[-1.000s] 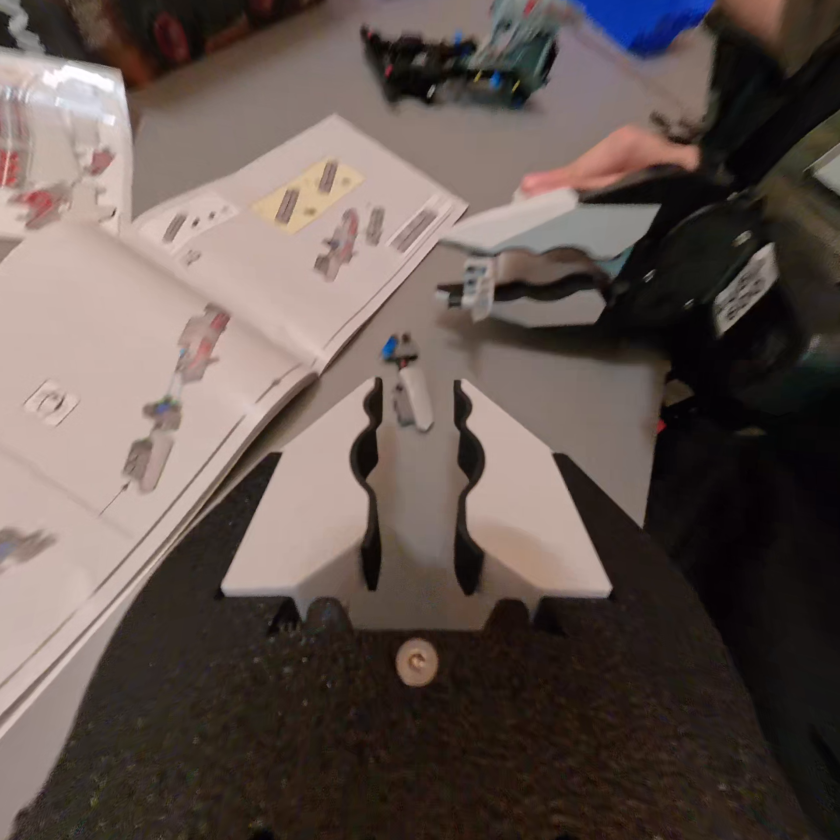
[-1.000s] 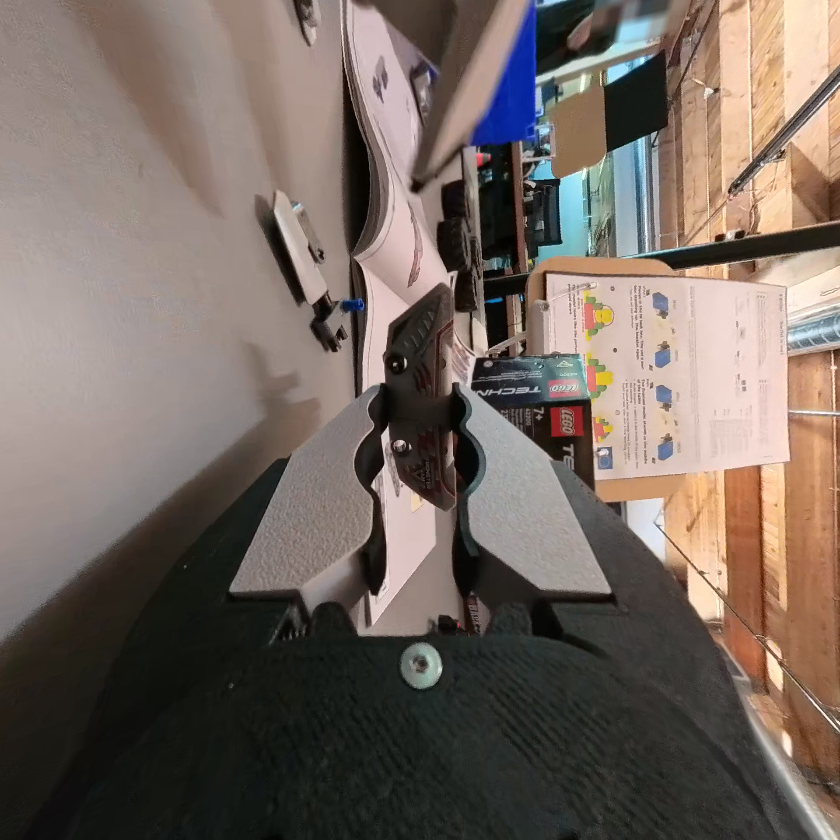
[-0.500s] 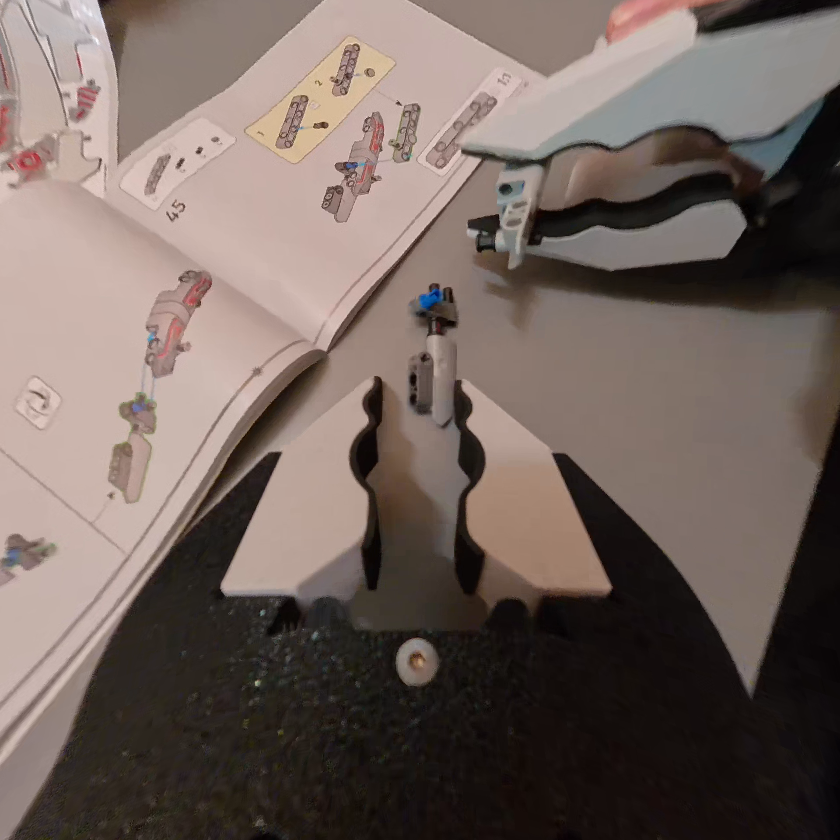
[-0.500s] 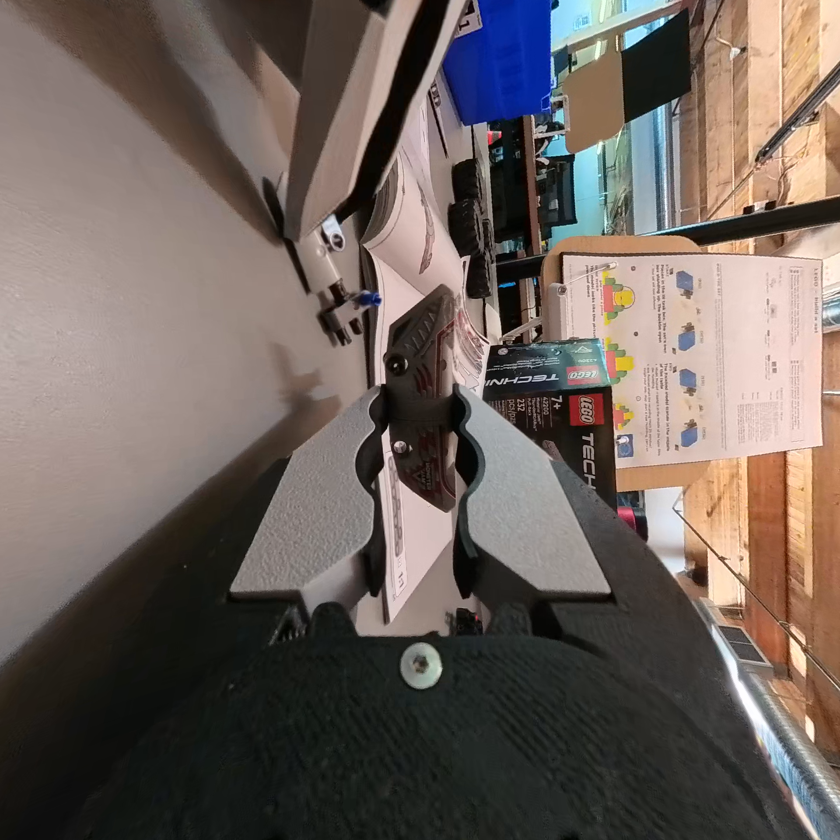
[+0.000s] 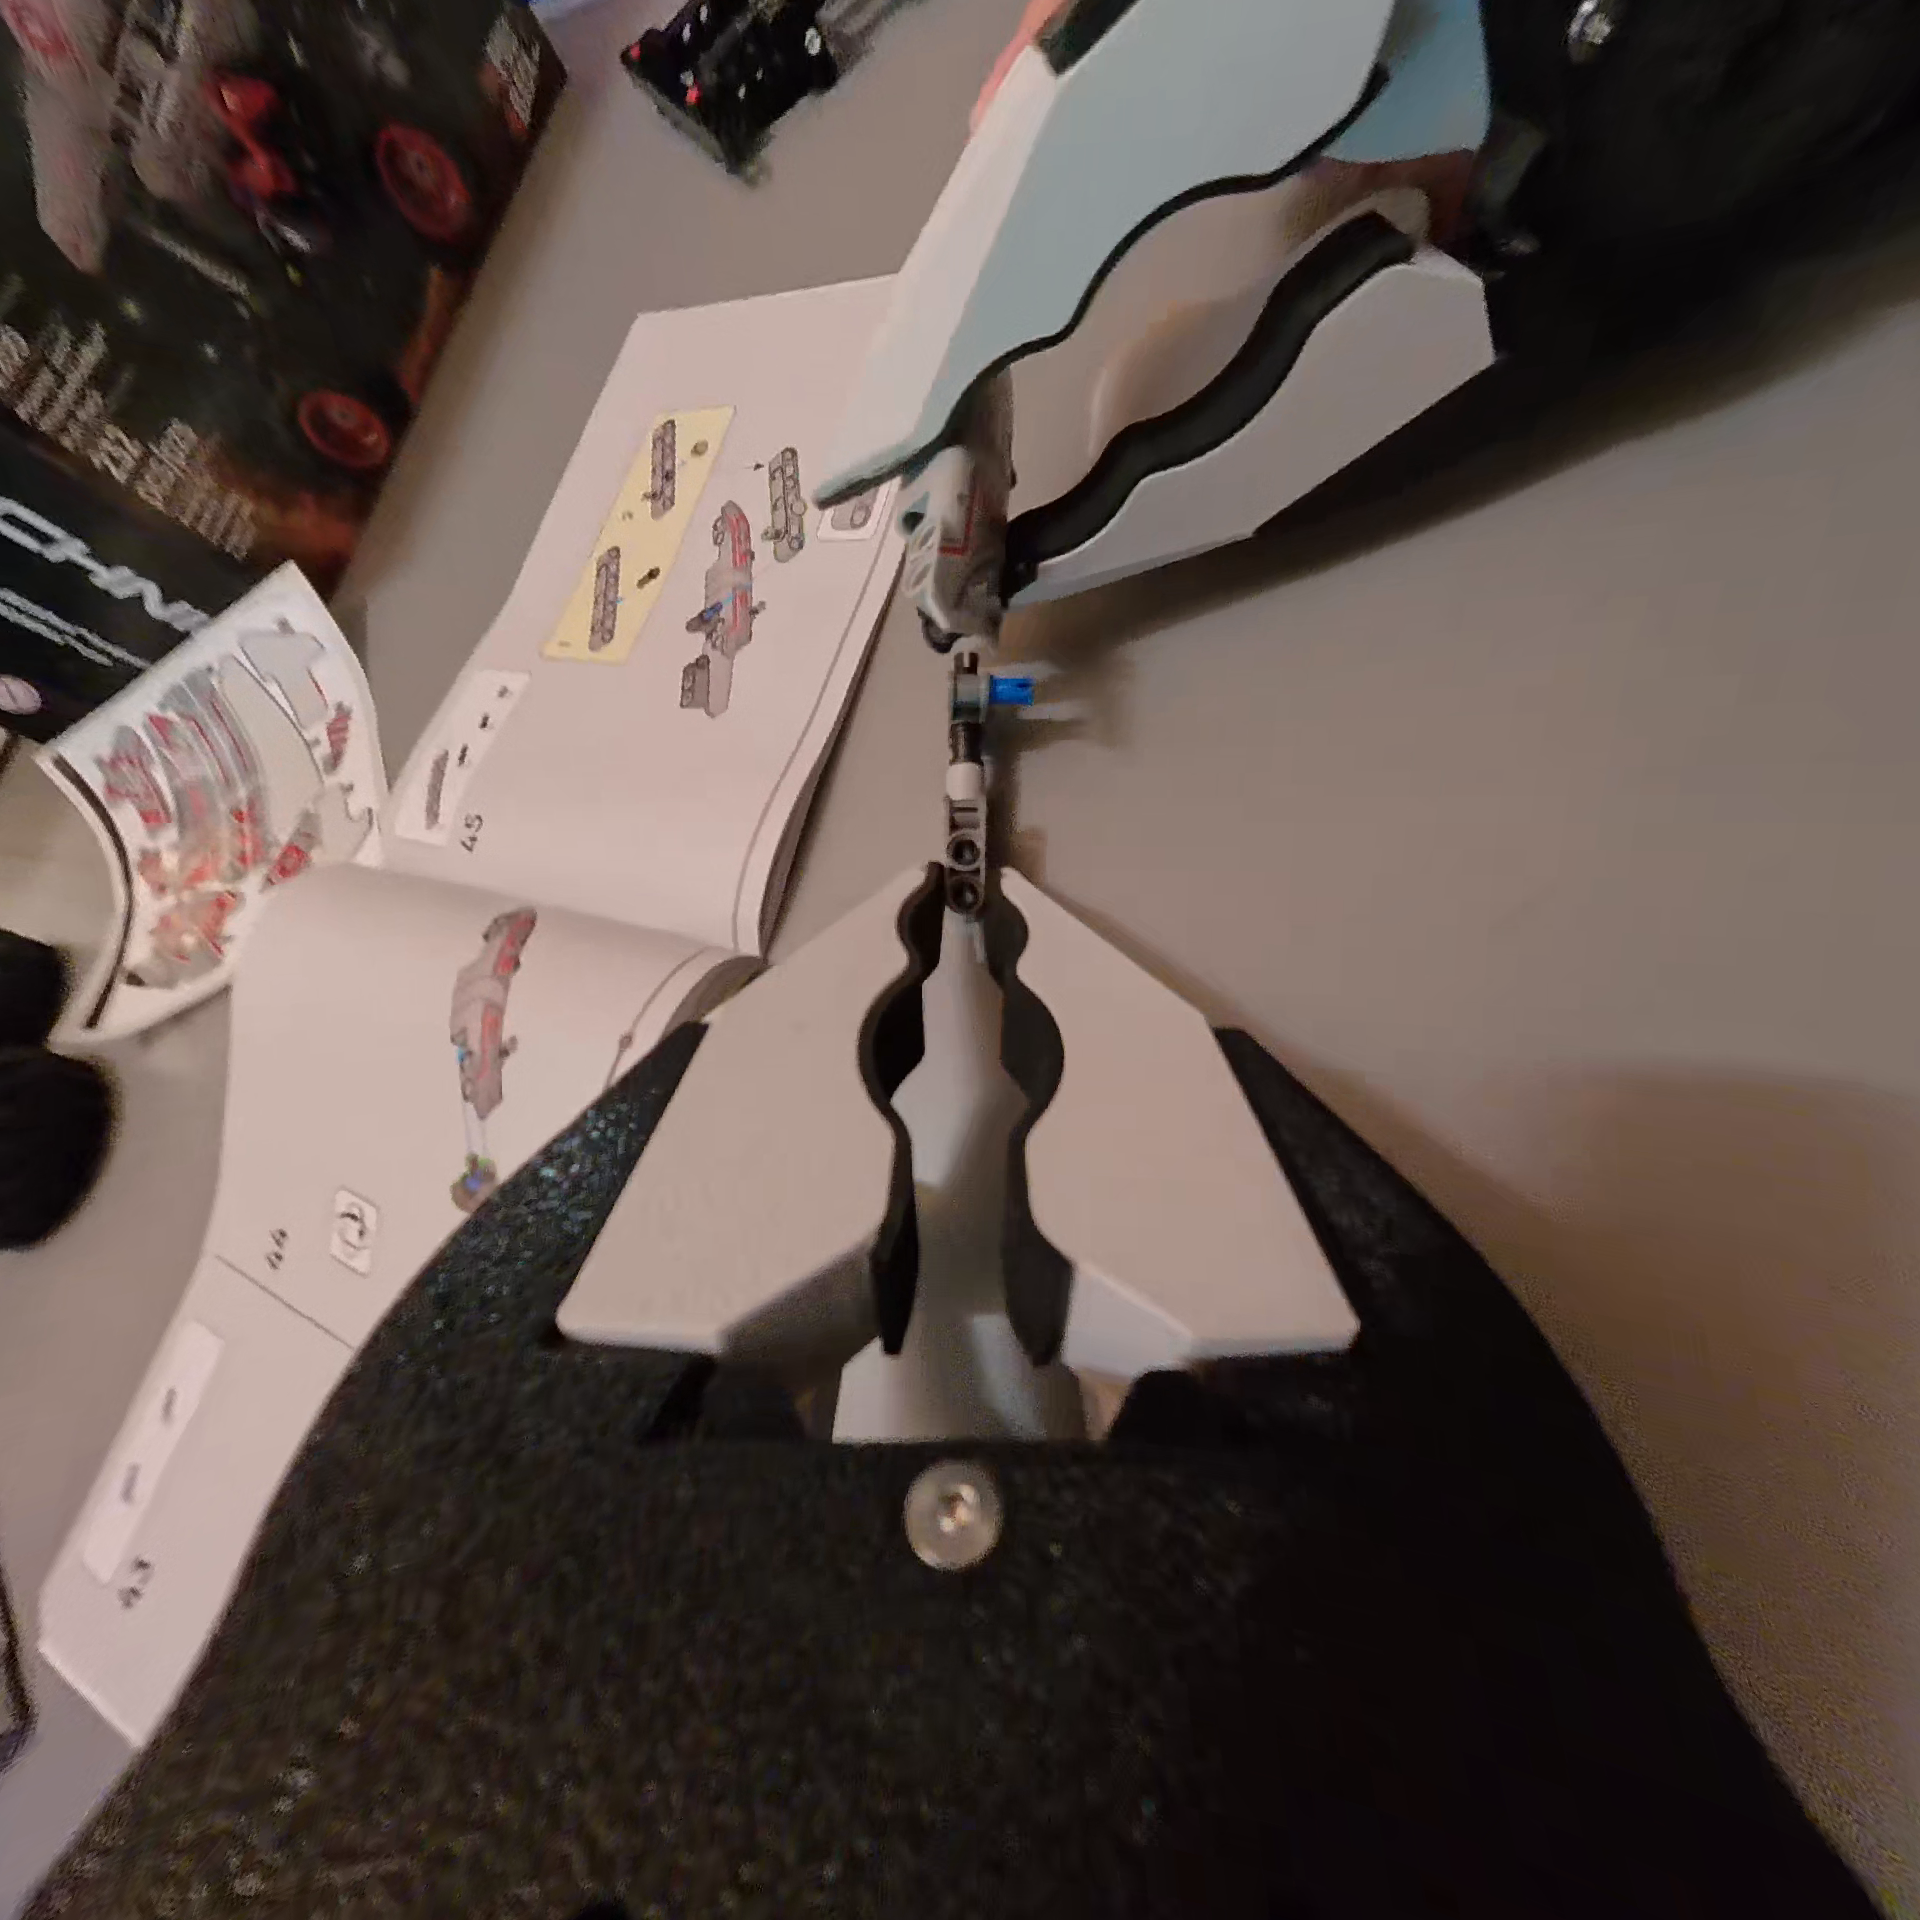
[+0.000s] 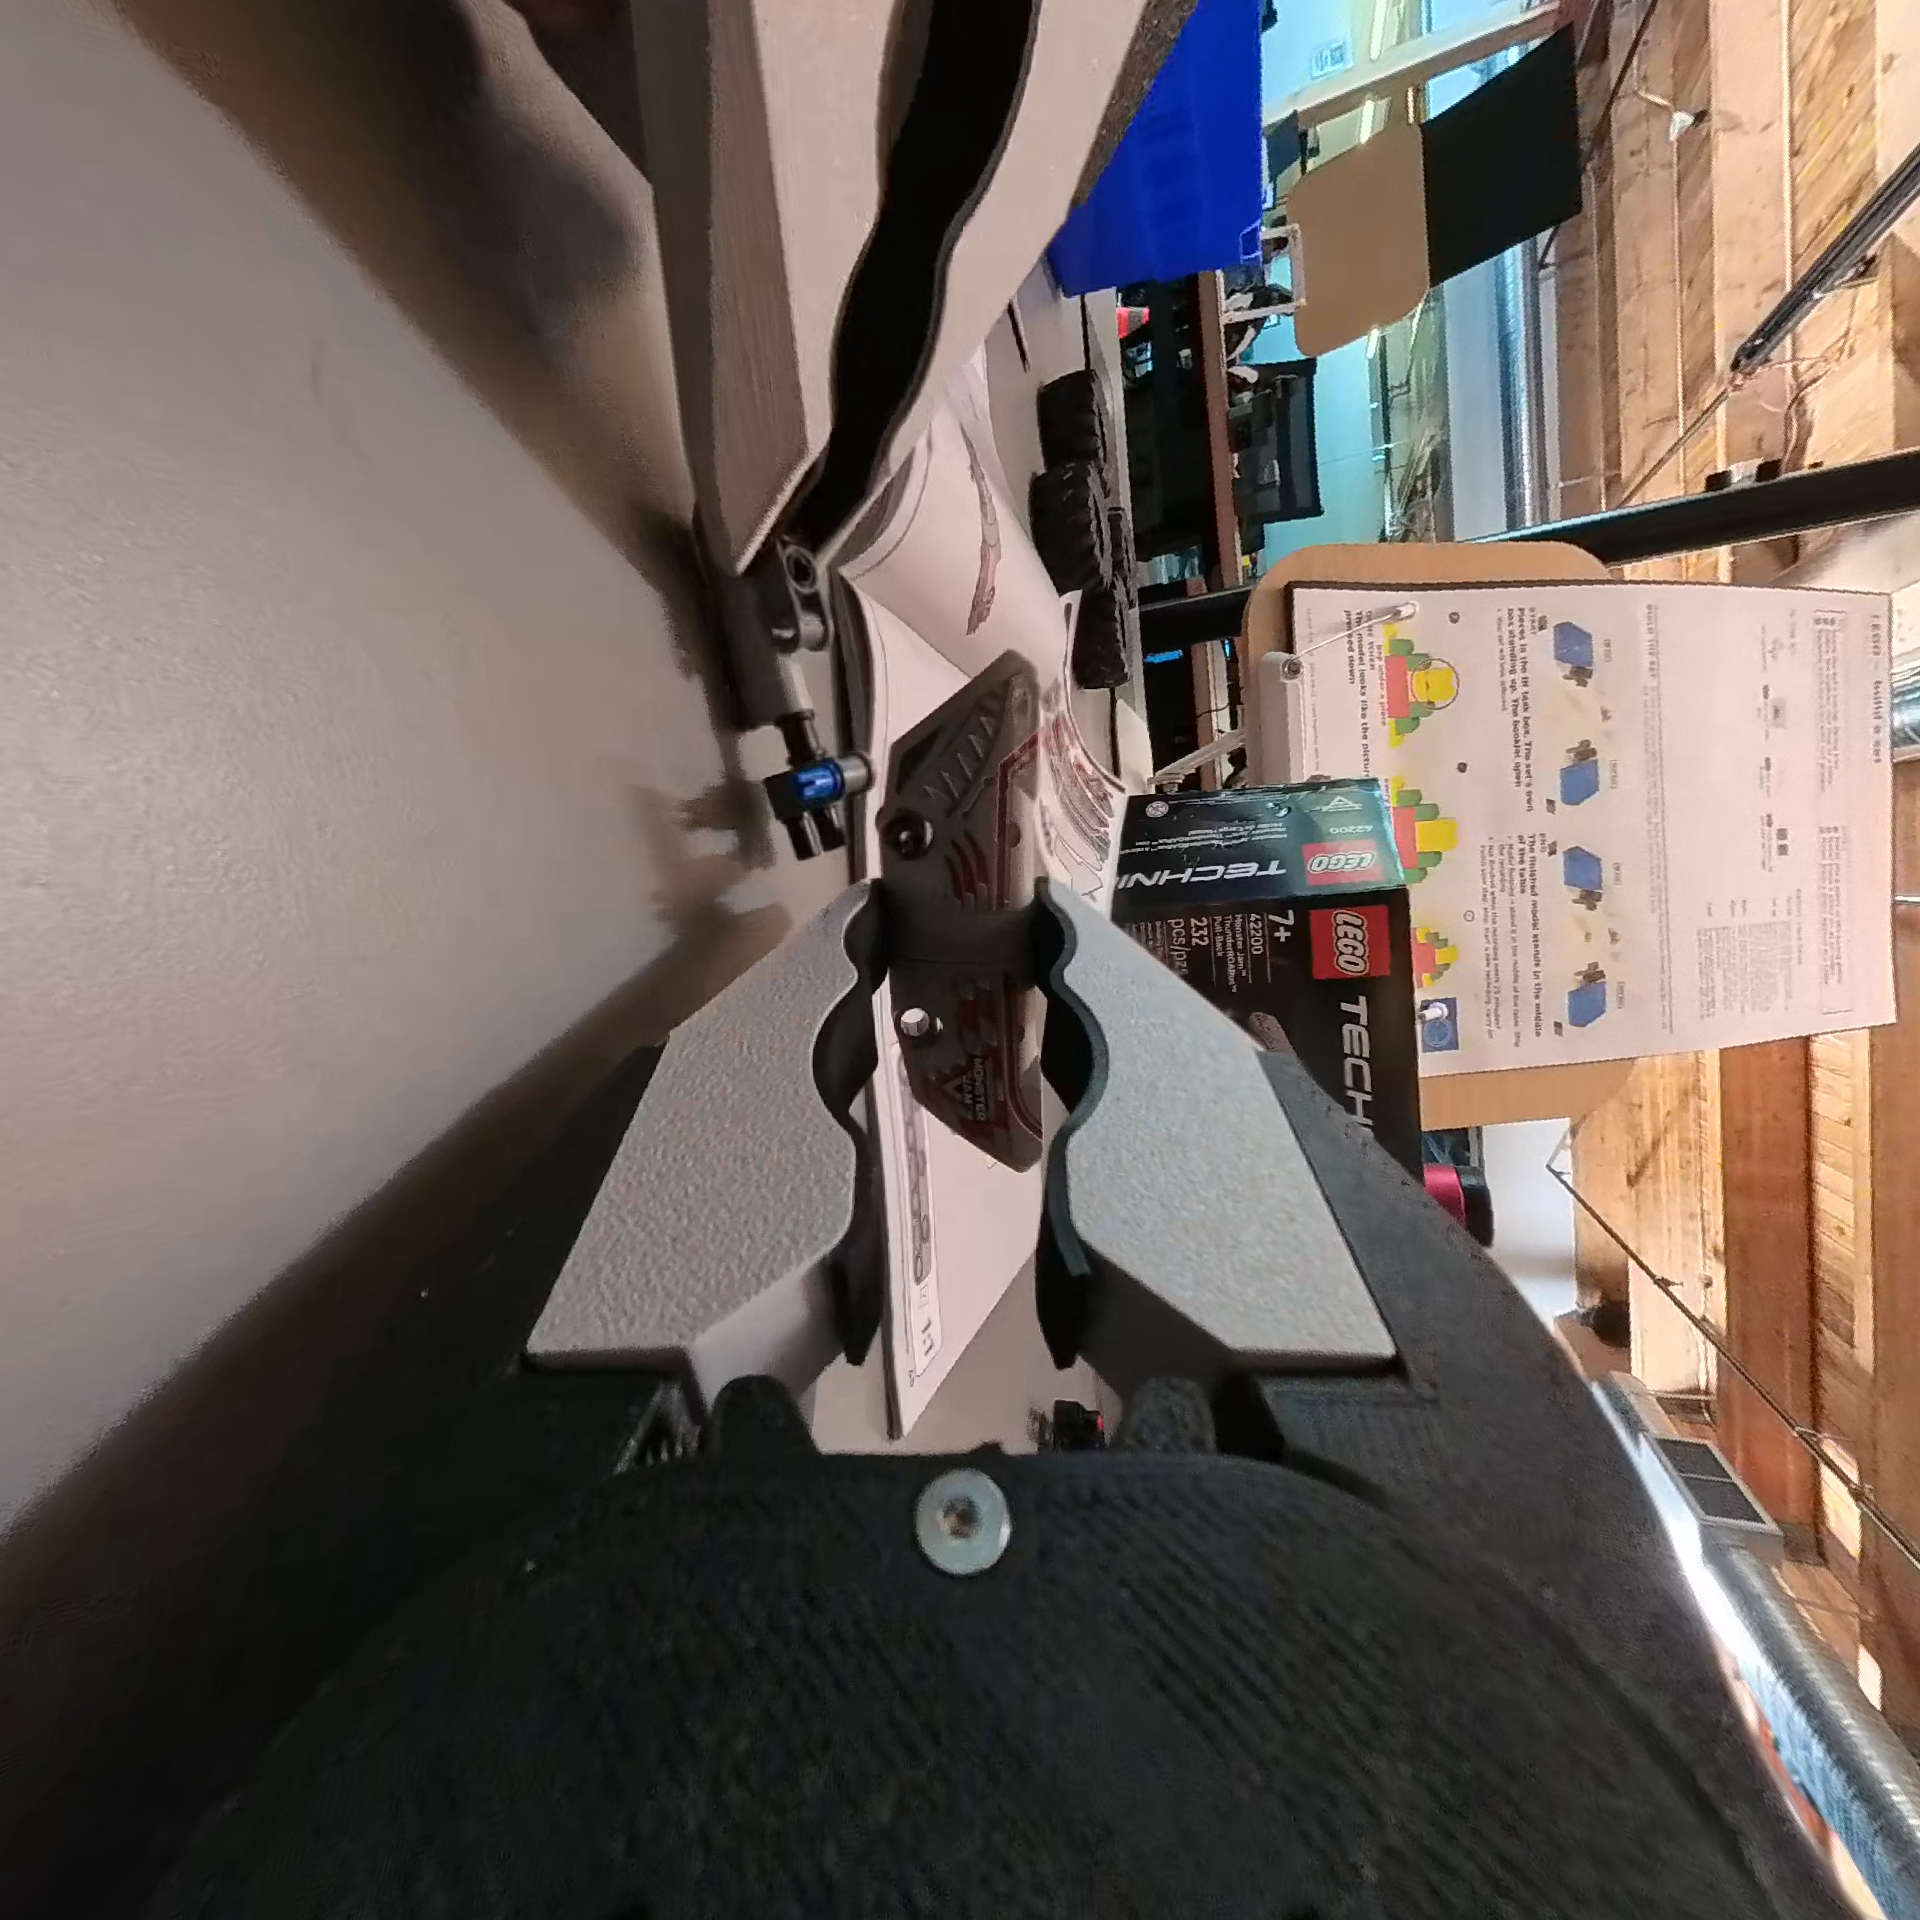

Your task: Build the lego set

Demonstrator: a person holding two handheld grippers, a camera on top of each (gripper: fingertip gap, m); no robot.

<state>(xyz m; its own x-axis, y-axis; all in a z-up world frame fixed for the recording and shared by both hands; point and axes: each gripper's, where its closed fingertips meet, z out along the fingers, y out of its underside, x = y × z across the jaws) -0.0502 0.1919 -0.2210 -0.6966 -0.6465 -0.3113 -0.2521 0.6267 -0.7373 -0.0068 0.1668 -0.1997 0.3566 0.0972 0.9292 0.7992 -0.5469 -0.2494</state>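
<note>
A small grey beam assembly (image 5: 964, 831) with a black axle and a blue pin (image 5: 1006, 690) sits between the tips of my left gripper (image 5: 961, 891), which is shut on its near end, low over the grey table (image 5: 1455, 831). My right gripper (image 6: 961, 909) is shut on a dark grey panel with red stickers (image 6: 961, 831). In the left wrist view that panel (image 5: 961, 540) hangs just beyond the assembly's far end. In the right wrist view the assembly (image 6: 779, 665) lies just past the panel's tip, held by the left gripper's fingers (image 6: 748, 312).
An open instruction booklet (image 5: 644, 644) lies left of the assembly, with a curled sticker sheet (image 5: 208, 790) and the set's black box (image 5: 208, 260) farther left. A partly built black model (image 5: 738, 73) stands at the back. Black tyres (image 6: 1081, 499) and a blue bin (image 6: 1164, 156) lie beyond. My right fingertips sit around 6 cm from my left ones. The partly built black model (image 5: 738, 73) is about 25 cm from my right fingertips.
My left gripper moved forward and closed on the small grey assembly. My right gripper with the panel came closer, and its tip now stands at the assembly's far end.
</note>
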